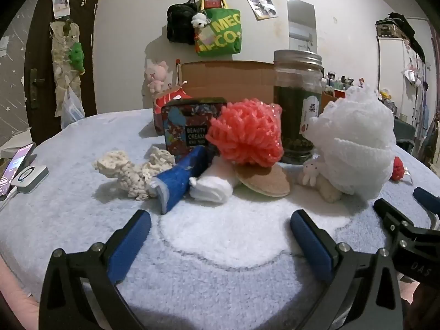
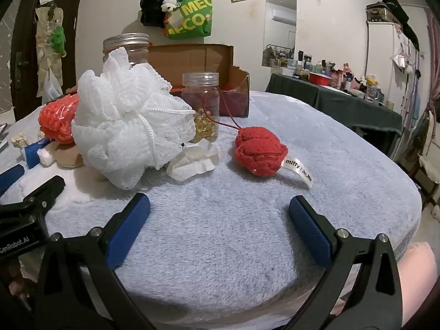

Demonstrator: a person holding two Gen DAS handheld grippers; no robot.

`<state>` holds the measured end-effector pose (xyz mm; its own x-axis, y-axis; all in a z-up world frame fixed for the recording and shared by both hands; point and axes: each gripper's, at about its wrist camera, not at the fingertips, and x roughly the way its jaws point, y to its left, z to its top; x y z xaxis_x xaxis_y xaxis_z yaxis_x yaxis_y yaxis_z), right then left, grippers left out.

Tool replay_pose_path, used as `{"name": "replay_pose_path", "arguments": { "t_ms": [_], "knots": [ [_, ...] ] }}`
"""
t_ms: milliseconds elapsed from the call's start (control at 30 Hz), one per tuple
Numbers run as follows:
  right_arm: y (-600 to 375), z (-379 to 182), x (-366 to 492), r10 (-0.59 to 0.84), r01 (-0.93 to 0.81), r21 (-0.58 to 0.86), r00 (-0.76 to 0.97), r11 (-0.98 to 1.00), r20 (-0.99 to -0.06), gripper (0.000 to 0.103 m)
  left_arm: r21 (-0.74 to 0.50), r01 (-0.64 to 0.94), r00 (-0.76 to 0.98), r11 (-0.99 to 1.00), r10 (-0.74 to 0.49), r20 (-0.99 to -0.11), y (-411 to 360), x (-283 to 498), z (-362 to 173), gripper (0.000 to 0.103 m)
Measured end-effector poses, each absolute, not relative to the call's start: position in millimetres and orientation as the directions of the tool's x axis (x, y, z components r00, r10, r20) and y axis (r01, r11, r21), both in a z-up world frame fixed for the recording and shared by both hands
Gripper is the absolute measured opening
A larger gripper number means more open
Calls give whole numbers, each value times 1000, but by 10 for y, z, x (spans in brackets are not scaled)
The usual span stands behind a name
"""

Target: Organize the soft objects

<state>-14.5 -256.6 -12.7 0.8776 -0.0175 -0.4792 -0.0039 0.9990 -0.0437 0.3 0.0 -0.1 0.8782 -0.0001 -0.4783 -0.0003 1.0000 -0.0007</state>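
starting out is where you seem to be: nothing is picked up yet, and the soft things sit mixed in with hard ones on the fluffy blue cover (image 2: 247, 233).

your left gripper (image 1: 220, 228) is wide open and holds nothing. it hovers low over the cover, a little back from the pile. right ahead of it lie the white sock (image 1: 211, 189), the blue sock (image 1: 181, 176), the tan pad (image 1: 264, 181) and the pink puff (image 1: 247, 134). the cream knit (image 1: 129, 170) is off to its left. the tin (image 1: 189, 123) and the dark jar (image 1: 298, 107) stand behind and are hard, so leave them.

your right gripper (image 2: 220, 211) is wide open too, with nothing in it. the red ball (image 2: 258, 151) lies near, just ahead and a bit to the right. the white puff (image 2: 129, 121) is ahead to the left, leaning by the small jar (image 2: 202, 104).

i think the brown box (image 2: 192, 57) at the back is where the soft things go. next, move one gripper forward around one soft thing, squeeze gently, and lift without bumping the jars.
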Motion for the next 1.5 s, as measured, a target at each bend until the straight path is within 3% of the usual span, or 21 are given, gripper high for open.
{"name": "replay_pose_path", "arguments": {
  "t_ms": [1500],
  "knots": [
    [-2579, -128, -125, -12, -8, -39, 876, 999, -482, 103, 1, 1, 881, 1000, 0, -474, 0, -2, -1, 103]
  ]
}}
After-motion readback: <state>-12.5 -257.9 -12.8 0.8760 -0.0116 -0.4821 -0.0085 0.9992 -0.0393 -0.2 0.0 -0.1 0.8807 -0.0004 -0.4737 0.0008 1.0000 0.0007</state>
